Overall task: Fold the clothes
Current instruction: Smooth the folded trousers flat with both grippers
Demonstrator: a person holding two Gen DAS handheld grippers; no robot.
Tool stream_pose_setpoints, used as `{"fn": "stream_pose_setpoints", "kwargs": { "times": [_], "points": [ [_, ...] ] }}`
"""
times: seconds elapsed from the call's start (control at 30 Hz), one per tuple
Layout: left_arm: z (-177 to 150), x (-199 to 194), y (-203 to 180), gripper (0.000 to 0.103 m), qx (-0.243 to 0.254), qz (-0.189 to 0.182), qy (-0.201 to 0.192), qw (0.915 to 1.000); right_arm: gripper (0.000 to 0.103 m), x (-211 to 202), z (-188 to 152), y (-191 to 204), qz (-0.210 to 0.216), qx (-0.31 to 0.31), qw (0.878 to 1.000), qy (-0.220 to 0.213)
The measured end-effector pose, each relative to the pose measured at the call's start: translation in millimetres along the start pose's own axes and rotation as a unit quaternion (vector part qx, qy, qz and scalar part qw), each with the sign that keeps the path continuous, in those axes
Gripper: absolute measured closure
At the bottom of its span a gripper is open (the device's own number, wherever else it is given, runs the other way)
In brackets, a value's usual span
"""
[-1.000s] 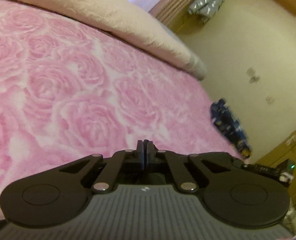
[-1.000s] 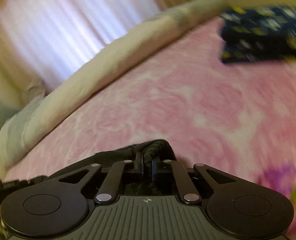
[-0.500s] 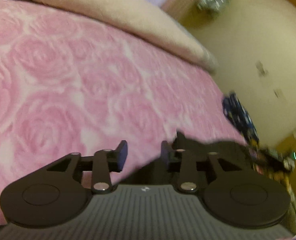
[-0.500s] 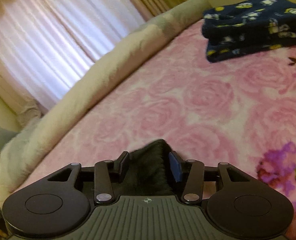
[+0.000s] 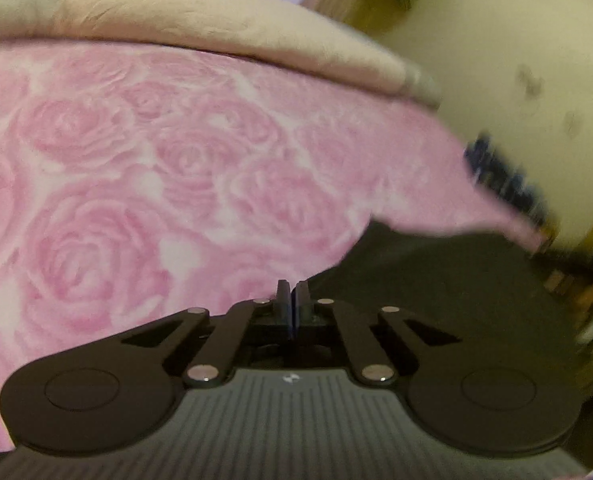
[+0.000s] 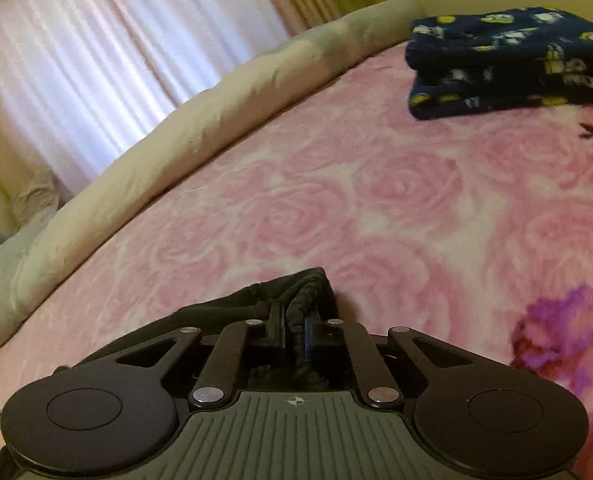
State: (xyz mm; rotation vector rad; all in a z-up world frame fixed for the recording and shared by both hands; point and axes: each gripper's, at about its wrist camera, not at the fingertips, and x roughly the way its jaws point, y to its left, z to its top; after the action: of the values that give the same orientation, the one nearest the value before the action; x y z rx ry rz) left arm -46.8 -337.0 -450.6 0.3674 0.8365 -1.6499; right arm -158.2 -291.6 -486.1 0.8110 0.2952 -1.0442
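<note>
A black garment (image 5: 436, 280) lies on the pink rose bedspread (image 5: 156, 168), spreading right of and under my left gripper (image 5: 292, 294). That gripper is shut, and the garment's edge meets its fingertips, apparently pinched there. In the right wrist view my right gripper (image 6: 294, 322) is shut on a thick bunched fold of the same black garment (image 6: 304, 286), which pokes up between the fingers. The rest of the cloth is hidden beneath both grippers.
A folded navy patterned stack (image 6: 504, 64) sits at the far right of the bedspread (image 6: 376, 200), and shows blurred (image 5: 504, 184) in the left view. A beige rolled duvet (image 6: 176, 140) borders the far side, with curtains (image 6: 96, 60) behind. A yellow wall (image 5: 516, 40) lies right.
Both grippers opened half a second ago and have shut again. The left one shifted right to the black garment's edge. The right one stayed put over the bunched cloth.
</note>
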Motion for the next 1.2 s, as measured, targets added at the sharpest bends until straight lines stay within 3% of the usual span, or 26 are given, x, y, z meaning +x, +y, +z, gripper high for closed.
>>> {"fn": "stream_pose_setpoints", "kwargs": {
  "times": [0.03, 0.1, 0.13, 0.17, 0.27, 0.3, 0.4, 0.5, 0.6, 0.67, 0.73, 0.8, 0.87, 0.97, 1.1, 1.2],
  "points": [
    [0, -2, -5, 0.099, 0.006, 0.013, -0.008, 0.9999, 0.094, 0, 1, 4, -0.011, -0.002, 1.000, -0.002],
    [2, -10, -7, 0.097, -0.008, 0.044, -0.027, 0.9986, 0.072, -2, 6, 9, -0.035, 0.000, 0.999, 0.008],
    [3, -16, -5, 0.097, -0.025, 0.060, -0.037, 0.9972, 0.045, -9, 10, 12, -0.067, -0.007, 0.998, 0.001],
    [4, -25, -3, 0.094, -0.036, 0.072, -0.048, 0.9956, 0.037, -15, 13, 15, -0.099, -0.014, 0.995, -0.006],
    [4, -52, -9, 0.090, -0.050, 0.077, -0.067, 0.9935, 0.037, -54, 12, 34, -0.131, -0.056, 0.987, -0.068],
    [-1, -57, -19, 0.090, -0.034, 0.068, -0.059, 0.9954, 0.037, -65, 9, 43, -0.113, -0.071, 0.988, -0.072],
    [-15, -67, -50, 0.090, 0.013, 0.043, -0.034, 0.9984, 0.037, -72, -13, 76, -0.077, -0.135, 0.987, -0.039],
    [-45, -71, -68, 0.090, 0.022, 0.029, -0.004, 0.9993, 0.037, -63, -54, 97, -0.095, -0.219, 0.971, 0.015],
    [-84, -83, -69, 0.091, 0.021, 0.052, 0.004, 0.9984, 0.038, -66, -87, 83, -0.130, -0.272, 0.953, 0.018],
    [-101, -103, -63, 0.091, -0.006, 0.055, -0.004, 0.9985, 0.037, -81, -91, 76, -0.145, -0.265, 0.953, 0.014],
    [-107, -121, -63, 0.093, -0.017, 0.072, -0.002, 0.9973, 0.038, -95, -84, 68, -0.146, -0.210, 0.966, 0.028],
    [-106, -132, -69, 0.093, -0.009, 0.088, -0.004, 0.9961, 0.045, -116, -85, 76, -0.154, -0.210, 0.965, -0.008],
    [-104, -133, -77, 0.093, -0.003, 0.087, -0.011, 0.9962, 0.045, -125, -95, 97, -0.133, -0.245, 0.960, -0.034],
    [-103, -120, -95, 0.092, 0.009, 0.077, -0.008, 0.9969, 0.045, -113, -113, 123, -0.081, -0.267, 0.960, -0.021],
    [-127, -108, -118, 0.091, 0.070, 0.118, -0.012, 0.9904, 0.045, -87, -153, 133, -0.087, -0.315, 0.945, 0.012],
    [-142, -117, -119, 0.091, 0.082, 0.129, -0.020, 0.9880, 0.046, -91, -159, 114, -0.066, -0.307, 0.949, 0.003]
  ]
}}
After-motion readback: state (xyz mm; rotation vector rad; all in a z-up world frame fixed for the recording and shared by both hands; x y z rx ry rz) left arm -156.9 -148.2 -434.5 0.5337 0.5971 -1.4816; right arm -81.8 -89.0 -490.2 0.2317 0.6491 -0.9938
